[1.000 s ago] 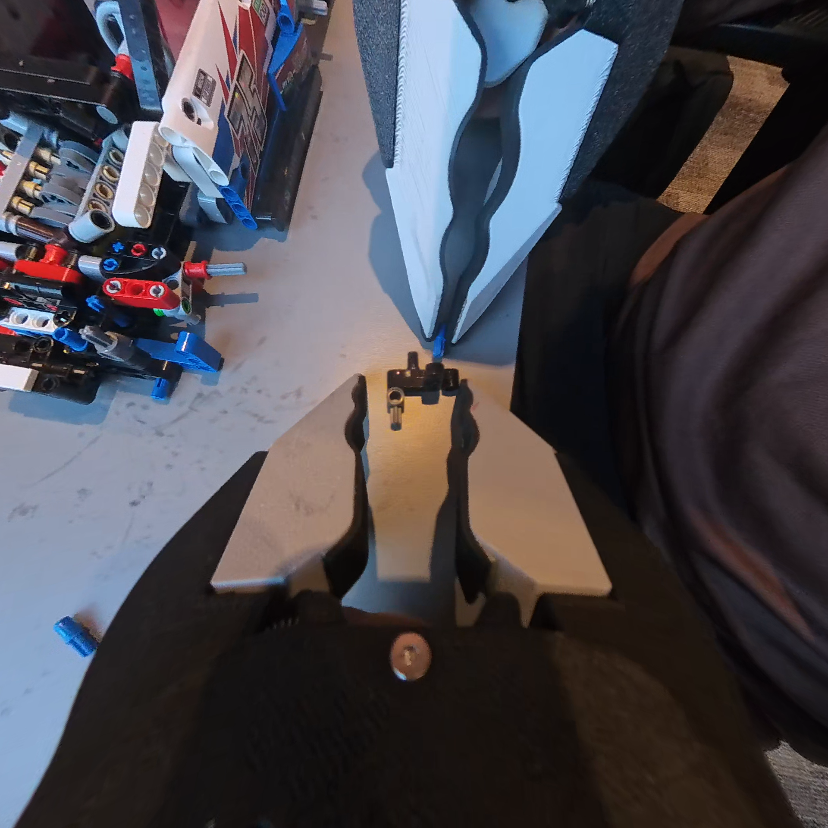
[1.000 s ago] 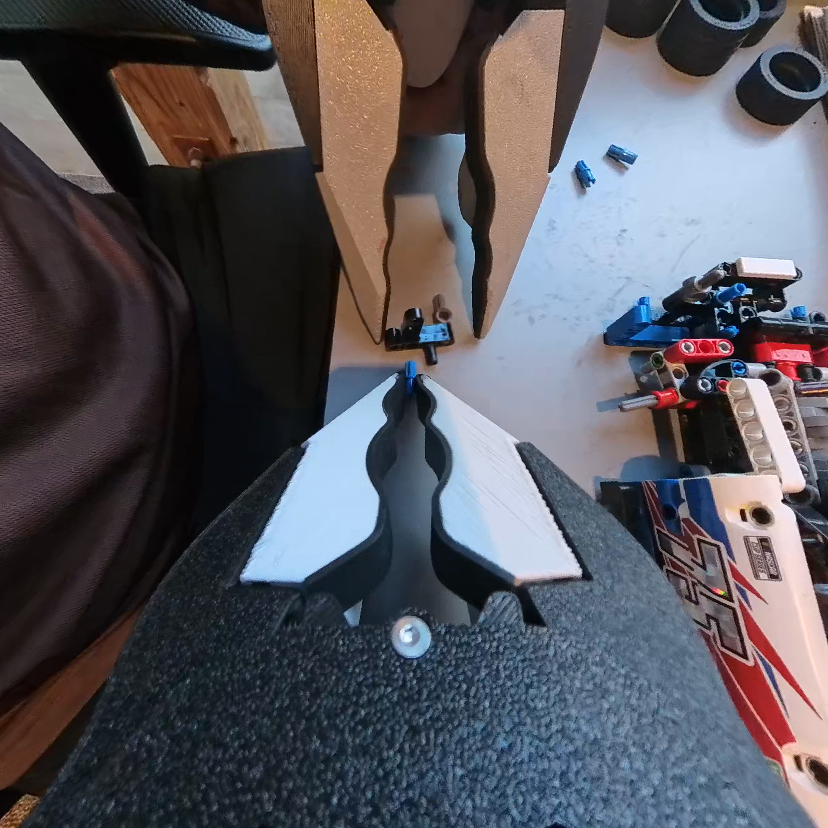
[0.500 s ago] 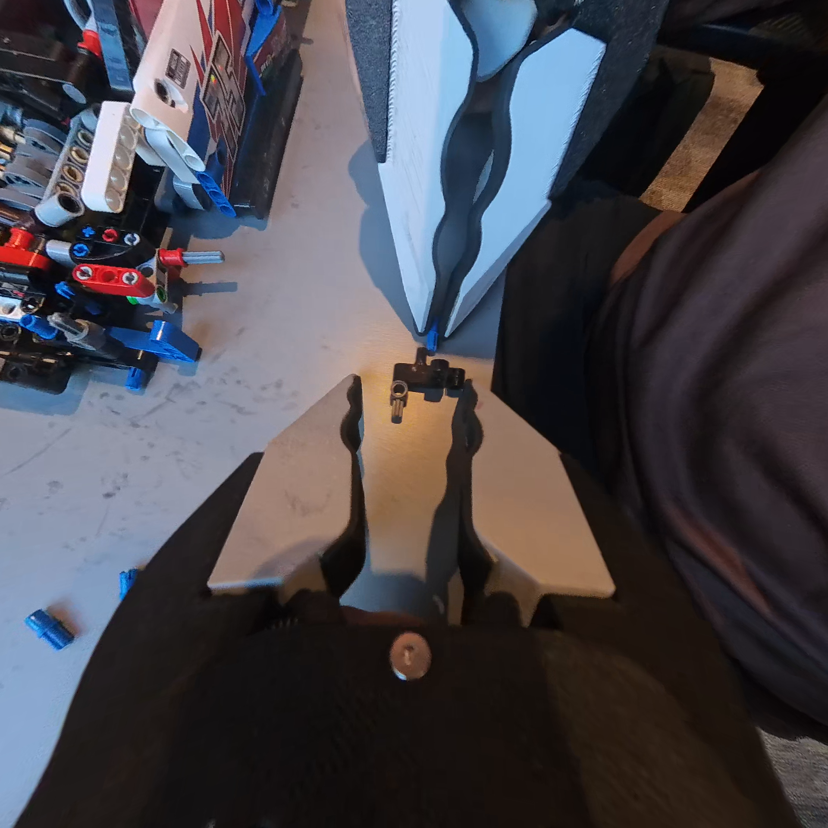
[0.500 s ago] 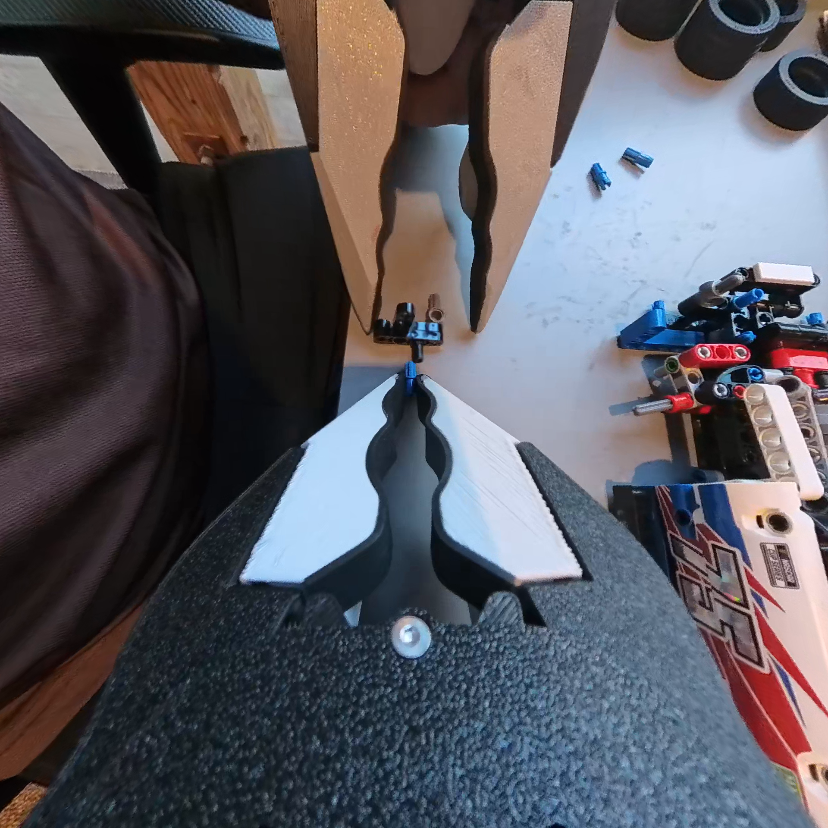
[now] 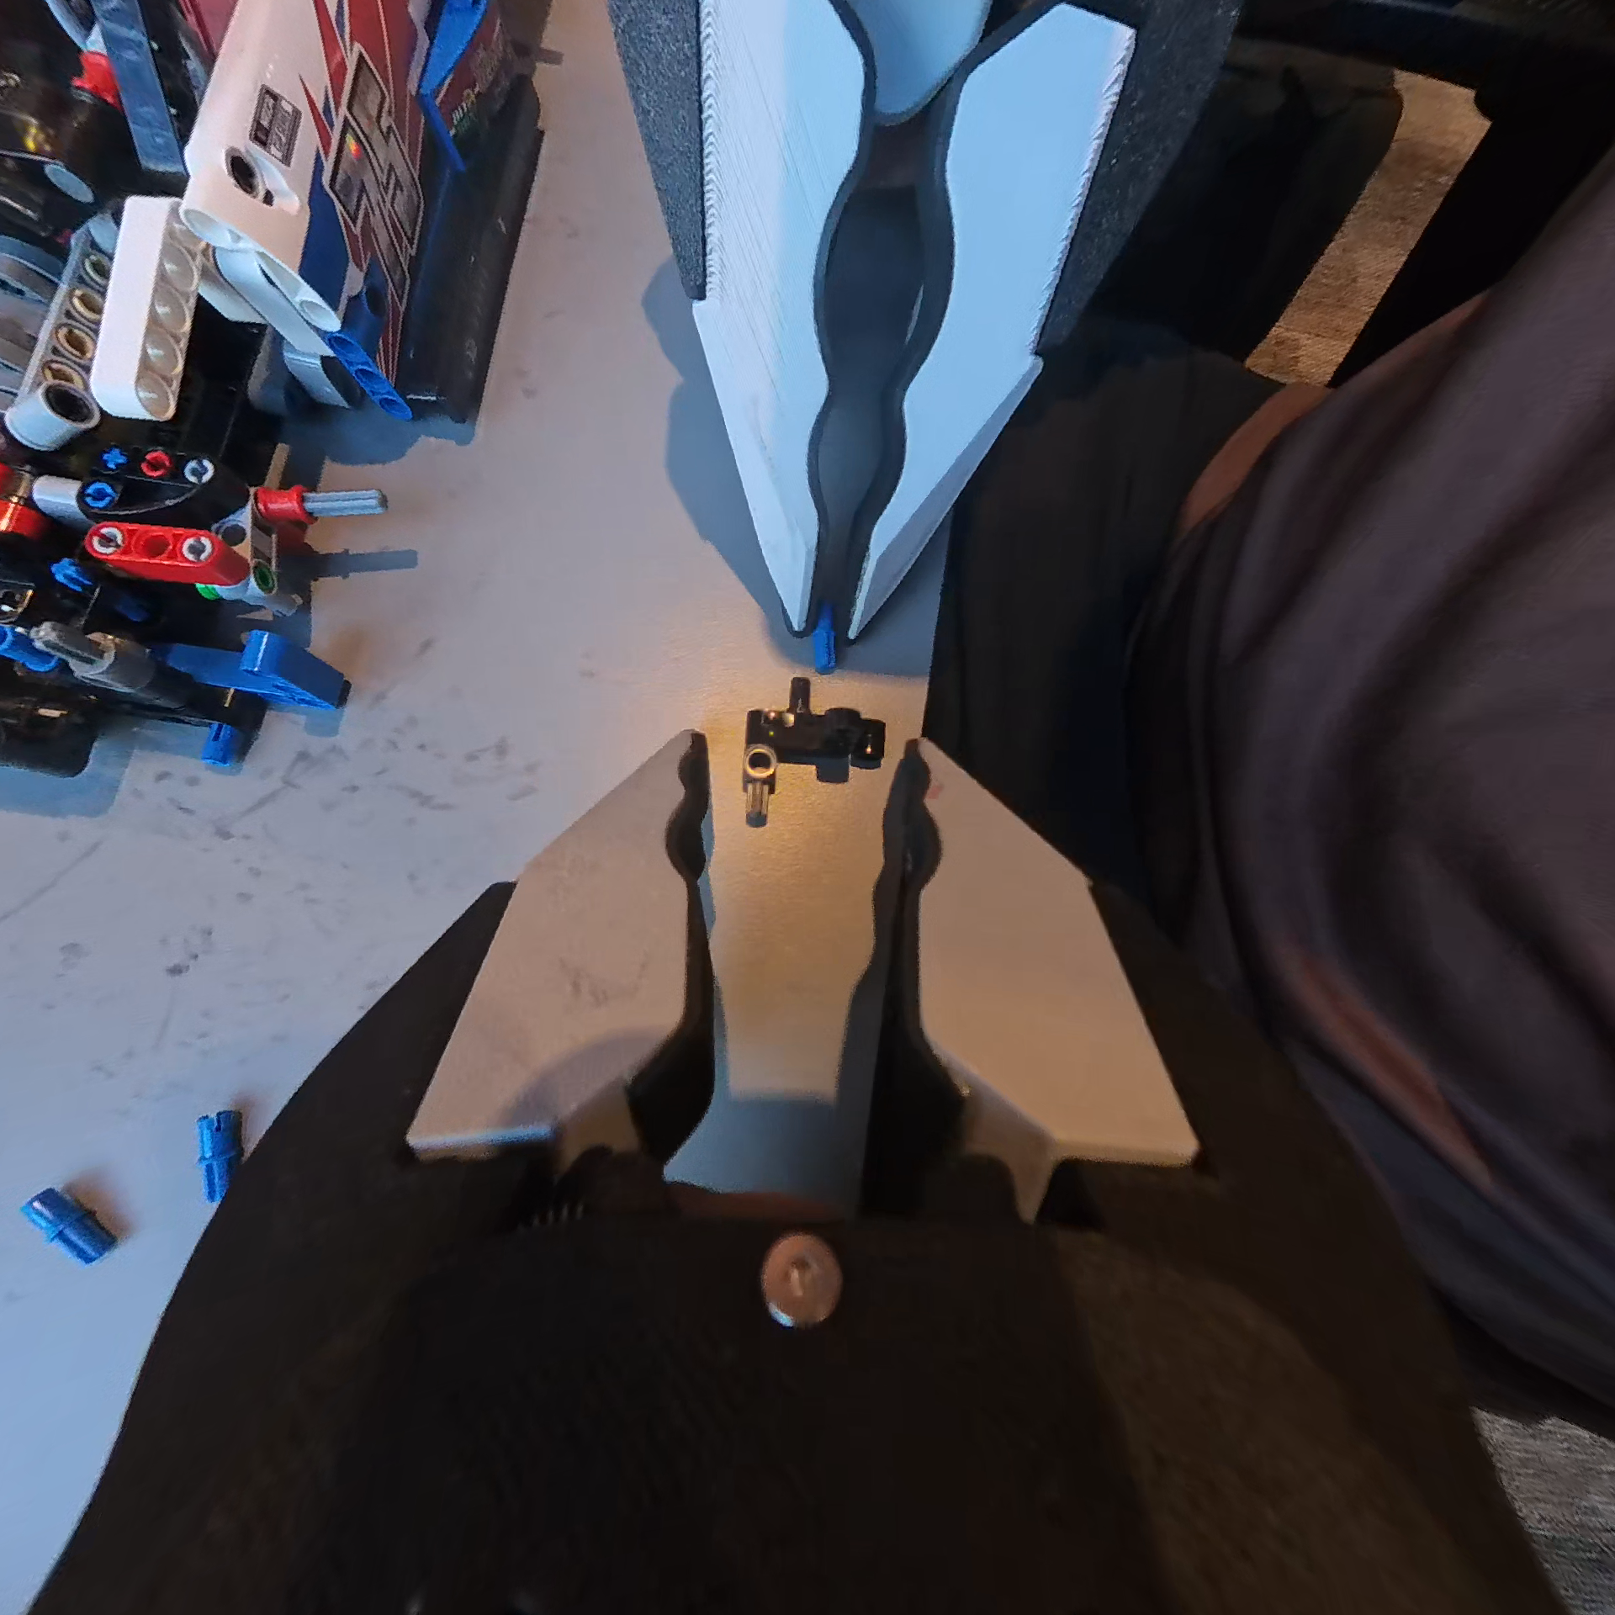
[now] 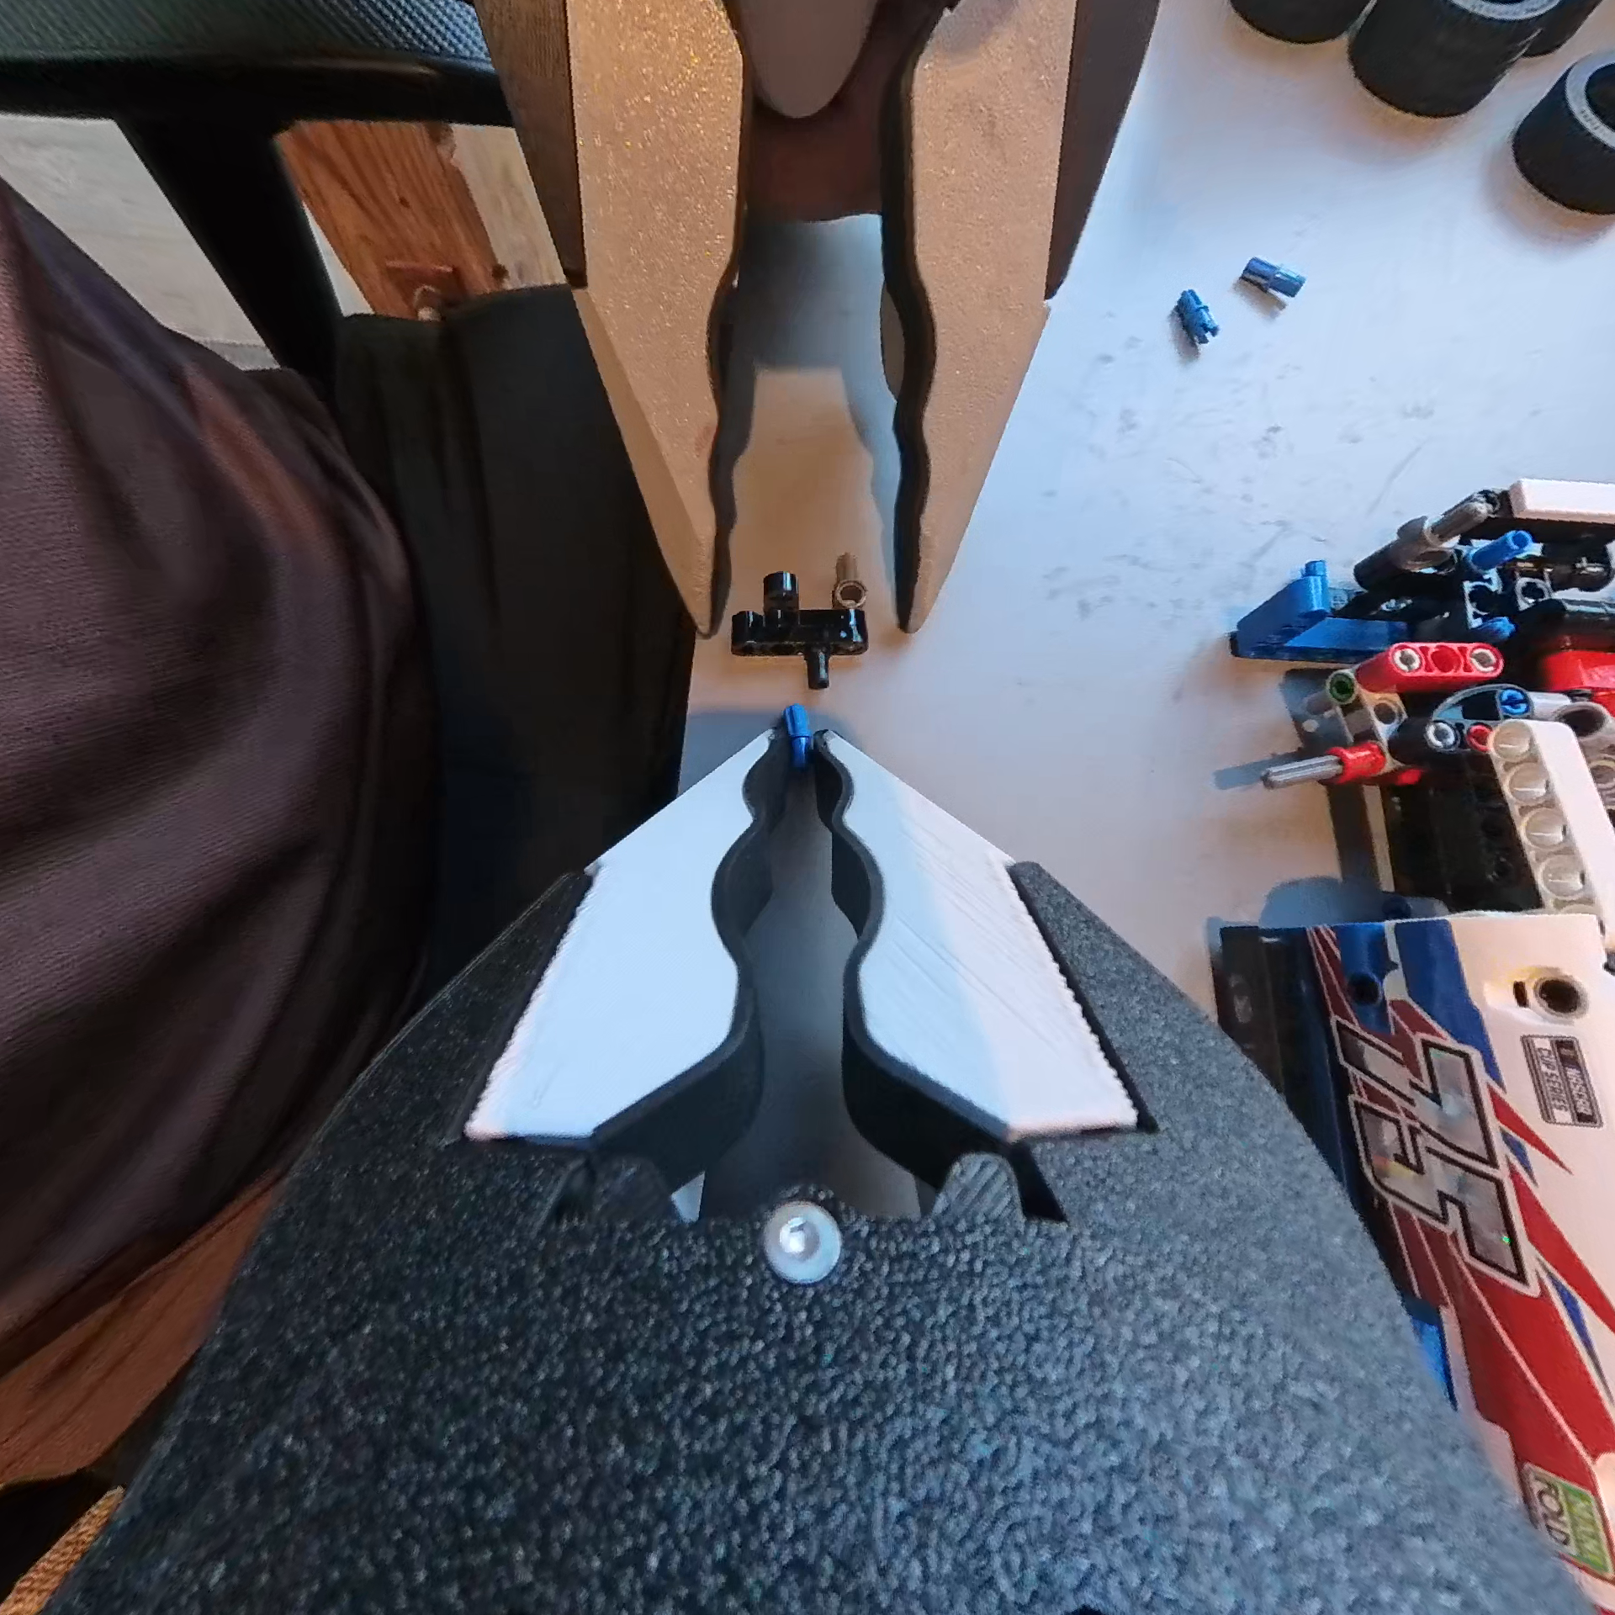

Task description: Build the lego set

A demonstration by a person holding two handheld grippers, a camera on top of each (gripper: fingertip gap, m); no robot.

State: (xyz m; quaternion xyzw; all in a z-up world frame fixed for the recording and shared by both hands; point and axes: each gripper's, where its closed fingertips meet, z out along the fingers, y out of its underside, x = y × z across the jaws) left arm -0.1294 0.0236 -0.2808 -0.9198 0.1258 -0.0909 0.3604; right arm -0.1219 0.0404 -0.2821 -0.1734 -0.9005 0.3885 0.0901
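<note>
A small black Technic connector assembly (image 5: 813,730) lies on the white table (image 5: 542,559) near its edge. At its 6 o'clock the left gripper (image 5: 800,756) gapes wide; at 12 the right gripper (image 5: 826,625) pinches a blue pin (image 5: 822,648). The half-built race car (image 5: 175,367) sits at 10, loose blue pins (image 5: 68,1214) at 8.

The pin (image 6: 794,728) is blue and the small connector piece (image 6: 800,631) glossy black. The car panel (image 6: 1433,1092) is white with red and blue stripes; the tyres (image 6: 1433,52) are black.
</note>
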